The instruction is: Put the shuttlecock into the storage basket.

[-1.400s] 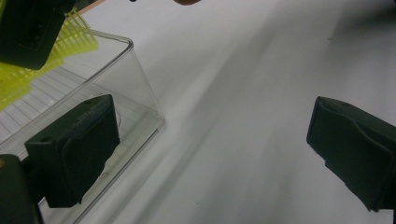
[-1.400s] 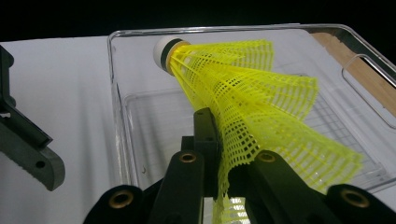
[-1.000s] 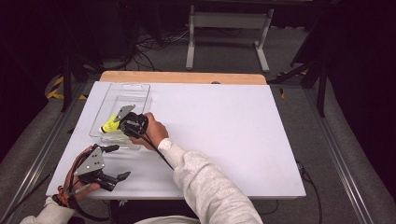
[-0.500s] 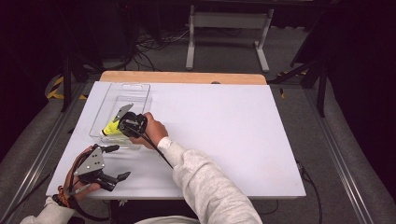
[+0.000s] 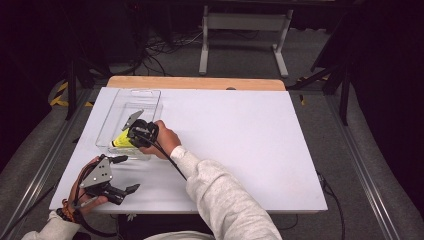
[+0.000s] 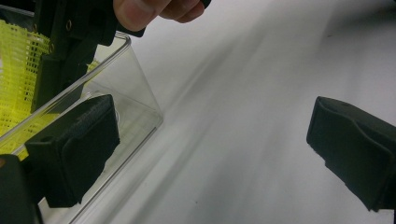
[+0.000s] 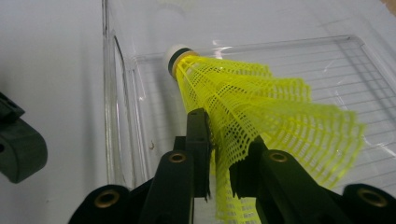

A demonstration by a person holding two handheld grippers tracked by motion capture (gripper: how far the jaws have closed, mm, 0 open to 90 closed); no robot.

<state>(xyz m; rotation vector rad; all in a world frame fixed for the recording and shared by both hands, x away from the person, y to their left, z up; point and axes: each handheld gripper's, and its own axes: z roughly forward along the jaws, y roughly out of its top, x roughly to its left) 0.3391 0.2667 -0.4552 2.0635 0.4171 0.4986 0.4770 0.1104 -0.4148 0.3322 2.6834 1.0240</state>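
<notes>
Shuttlecock (image 7: pixel 261 116), yellow mesh skirt, centre frame, over clear tray (image 7: pixel 121 121): very light, skirt soft, crushable. Right tongs (image 7: pixel 223 154) nearly closed, pinching skirt edge; firmer hold at cork. Left tongs (image 6: pixel 210 144) wide open, empty, above surface (image 5: pixel 250 135)

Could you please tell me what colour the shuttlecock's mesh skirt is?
Bright yellow; the yellow plastic-mesh shuttlecock with its white, dark-banded tip shows best in the right gripper view.
</notes>
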